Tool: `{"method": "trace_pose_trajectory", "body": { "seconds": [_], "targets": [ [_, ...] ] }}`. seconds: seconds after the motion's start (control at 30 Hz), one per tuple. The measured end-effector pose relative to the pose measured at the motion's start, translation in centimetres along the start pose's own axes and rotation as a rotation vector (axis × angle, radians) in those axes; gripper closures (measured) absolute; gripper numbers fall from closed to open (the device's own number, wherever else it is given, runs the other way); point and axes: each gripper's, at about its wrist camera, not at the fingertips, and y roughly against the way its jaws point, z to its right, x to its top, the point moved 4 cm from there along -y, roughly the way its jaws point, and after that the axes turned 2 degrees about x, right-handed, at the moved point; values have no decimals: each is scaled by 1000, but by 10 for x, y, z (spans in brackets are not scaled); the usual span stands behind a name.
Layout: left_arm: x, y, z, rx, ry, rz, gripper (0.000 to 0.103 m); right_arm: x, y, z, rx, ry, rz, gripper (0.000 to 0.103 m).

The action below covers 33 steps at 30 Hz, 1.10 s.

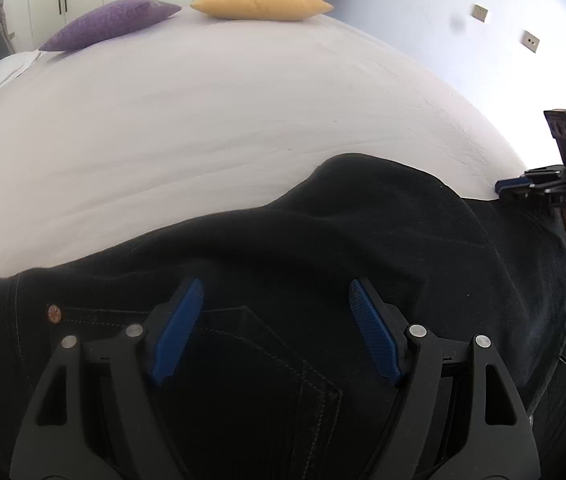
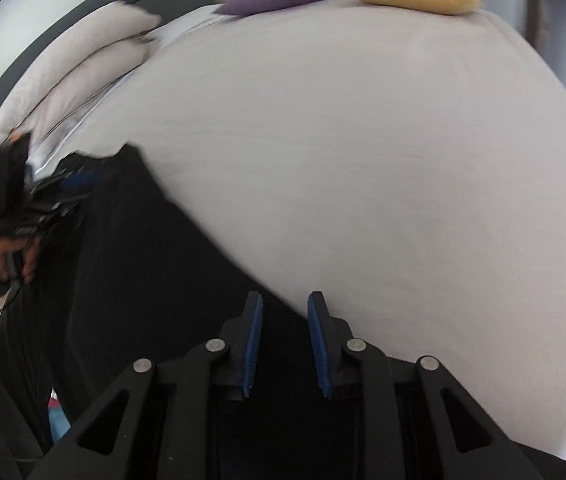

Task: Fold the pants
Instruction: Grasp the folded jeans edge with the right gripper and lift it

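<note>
Black denim pants (image 1: 323,232) — back pocket up — lie spread along the white bed's near edge.

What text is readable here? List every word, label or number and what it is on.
Right gripper body: pale letters, perhaps "DAS", too small to be sure.
Left gripper body: pale marking, too blurred to read.
Rivet on the pants: embossing unreadable.
Nothing else carries text.

We see the pants (image 1: 323,240) spread along the near edge of the bed (image 1: 203,120), two cushions (image 1: 263,2) side by side at its far edge, pillows (image 2: 83,52) stacked at its head end.
</note>
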Motion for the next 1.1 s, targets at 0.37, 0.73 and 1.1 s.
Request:
{"method": "trace_pose_trajectory", "body": {
  "seconds": [0.37,0.73,1.1],
  "targets": [
    [-7,18,-44,50,71,63,29,94,-75,-139,390,242,-136,38],
    [-17,4,-68,30,94,69,28,99,-119,-159,395,329,-305,93],
    [-30,0,-72,93,105,70,28,104,-123,-108,287,111,-172,101]
  ]
}}
